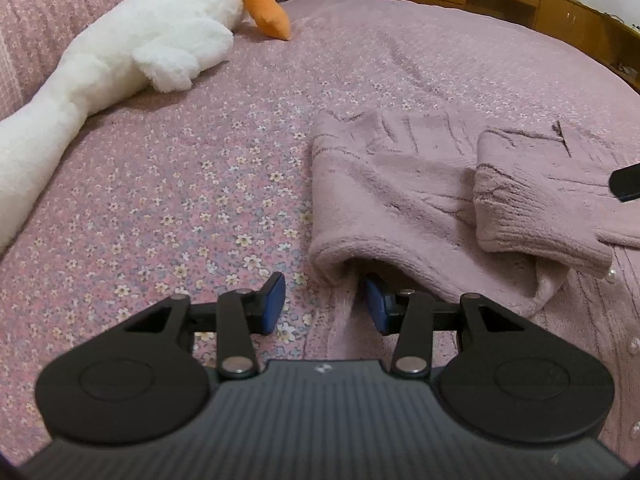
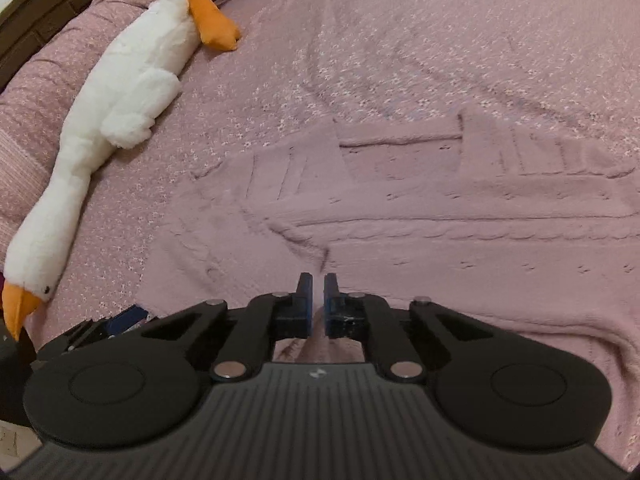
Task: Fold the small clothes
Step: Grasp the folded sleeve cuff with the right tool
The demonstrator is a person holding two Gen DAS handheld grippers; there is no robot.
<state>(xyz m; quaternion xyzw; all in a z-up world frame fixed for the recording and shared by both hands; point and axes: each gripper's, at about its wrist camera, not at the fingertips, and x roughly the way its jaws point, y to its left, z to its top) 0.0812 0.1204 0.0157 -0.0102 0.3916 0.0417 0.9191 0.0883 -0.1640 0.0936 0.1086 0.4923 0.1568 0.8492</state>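
right gripper [image 2: 317, 306] jaws pinch a fold of the pink cardigan [image 1: 400, 200] lying on the bed [image 1: 180, 184]; left gripper [image 1: 326, 304] jaws sit half open astride its hem. thin pinch, fabric could slip.

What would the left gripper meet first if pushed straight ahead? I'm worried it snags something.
Probably the pink sweater: the left gripper has one finger already under its folded edge, the other over the bedspread.

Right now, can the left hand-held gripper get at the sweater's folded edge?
Probably yes: the left hand-held gripper is open at the sweater, one finger already under its folded edge, nothing between.
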